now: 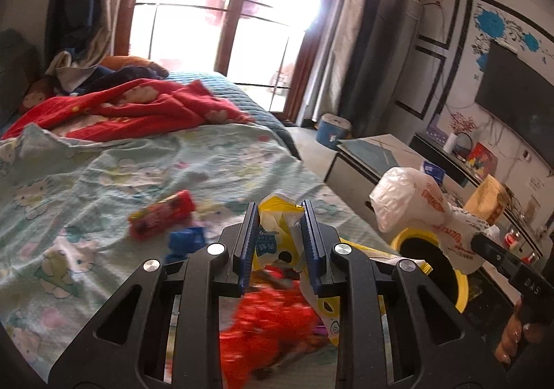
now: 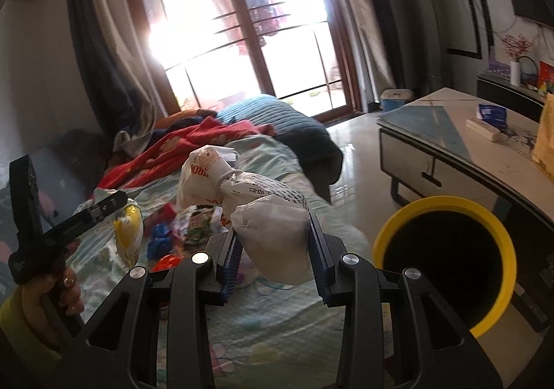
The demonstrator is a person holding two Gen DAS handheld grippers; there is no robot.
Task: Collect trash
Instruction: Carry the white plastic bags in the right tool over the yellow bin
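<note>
Your right gripper (image 2: pixel 273 243) clamps white bag (image 2: pixel 263 202); yellow bin (image 2: pixel 446 267) at 3 o'clock, open floor beyond; left gripper (image 1: pixel 280 236) pinches yellow wrapper (image 1: pixel 277 215) amid bed (image 1: pixel 104 181) litter

Black claws (image 1: pixel 280 233) (image 2: pixel 273 250) with blue ribbed pads (image 1: pixel 245 247), silver screws (image 1: pixel 215 249); yellow sleeve (image 2: pixel 14 312).

Bed (image 1: pixel 104 181) with scattered litter

Ahead-left of the left gripper (image 1: pixel 279 236), a red snack wrapper (image 1: pixel 162 218) and blue crumpled piece (image 1: pixel 187 240), perhaps plastic, lie on the cartoon-print sheet; red blanket (image 1: pixel 138 108) farther back.
</note>
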